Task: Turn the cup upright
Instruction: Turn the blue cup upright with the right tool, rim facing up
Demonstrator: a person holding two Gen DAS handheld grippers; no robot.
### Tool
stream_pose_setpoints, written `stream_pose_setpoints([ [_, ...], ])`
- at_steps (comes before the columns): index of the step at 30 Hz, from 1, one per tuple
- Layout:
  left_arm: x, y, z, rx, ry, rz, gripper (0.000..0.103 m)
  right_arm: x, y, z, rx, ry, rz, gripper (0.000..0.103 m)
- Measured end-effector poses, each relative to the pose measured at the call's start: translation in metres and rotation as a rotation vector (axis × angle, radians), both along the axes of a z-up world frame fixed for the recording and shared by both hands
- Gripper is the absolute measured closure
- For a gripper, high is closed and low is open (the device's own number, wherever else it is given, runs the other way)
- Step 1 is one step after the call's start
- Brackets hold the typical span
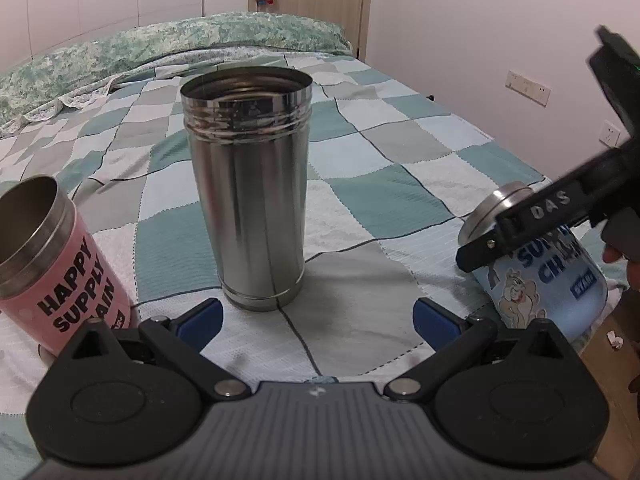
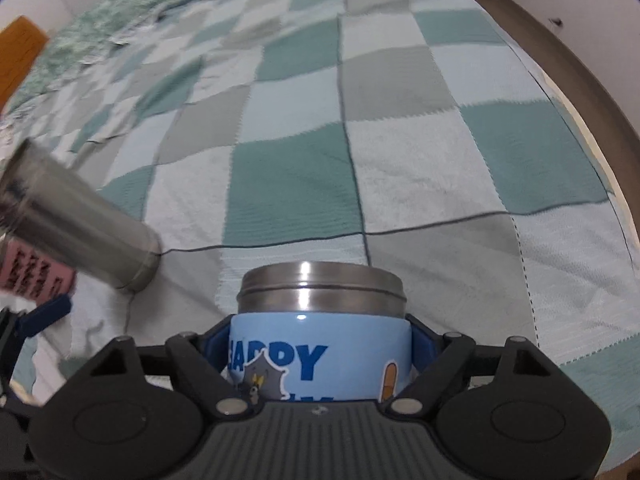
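Note:
A blue cup (image 2: 320,344) with cartoon print and a steel base sits between my right gripper's (image 2: 320,340) blue pads, which are shut on it. In the left wrist view the same blue cup (image 1: 544,284) lies tilted at the bed's right edge, base end up and to the left, with the right gripper (image 1: 528,220) clamped over it. My left gripper (image 1: 318,318) is open and empty, just in front of a tall steel cup (image 1: 250,184) that stands upright, mouth up. A pink cup (image 1: 60,260) stands upright at the left.
All cups rest on a checked teal, grey and white bedspread (image 1: 380,184). A green floral quilt (image 1: 160,48) lies at the bed's far end. The bed's right edge (image 2: 592,92) drops to a wooden floor.

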State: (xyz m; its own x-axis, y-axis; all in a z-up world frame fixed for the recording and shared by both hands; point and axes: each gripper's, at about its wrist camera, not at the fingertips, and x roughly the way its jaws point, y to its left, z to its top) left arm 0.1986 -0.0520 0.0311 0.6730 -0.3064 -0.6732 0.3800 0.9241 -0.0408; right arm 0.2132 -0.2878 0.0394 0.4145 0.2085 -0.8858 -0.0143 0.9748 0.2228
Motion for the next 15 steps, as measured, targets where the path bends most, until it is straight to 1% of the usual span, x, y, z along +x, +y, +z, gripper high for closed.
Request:
stream_pose_setpoints([
  [5,-0.006,-0.001,0.003,-0.009,-0.005,-0.002,0.0,-0.03,-0.01,0.02,0.047,-0.17,0.014,0.02],
  [8,-0.01,0.001,0.006,-0.019,-0.017,0.002,0.0,-0.046,-0.013,0.035,0.053,-0.296,0.026,0.02],
  [10,-0.011,0.002,0.009,-0.035,-0.028,0.007,0.0,-0.05,-0.012,0.042,0.035,-0.374,0.028,0.02],
  [13,-0.011,0.005,0.014,-0.041,-0.046,0.021,0.0,-0.053,-0.006,0.052,-0.035,-0.494,0.028,0.02],
  [15,-0.01,0.006,0.015,-0.042,-0.055,0.033,0.0,-0.052,-0.003,0.056,-0.061,-0.565,0.026,0.02],
])
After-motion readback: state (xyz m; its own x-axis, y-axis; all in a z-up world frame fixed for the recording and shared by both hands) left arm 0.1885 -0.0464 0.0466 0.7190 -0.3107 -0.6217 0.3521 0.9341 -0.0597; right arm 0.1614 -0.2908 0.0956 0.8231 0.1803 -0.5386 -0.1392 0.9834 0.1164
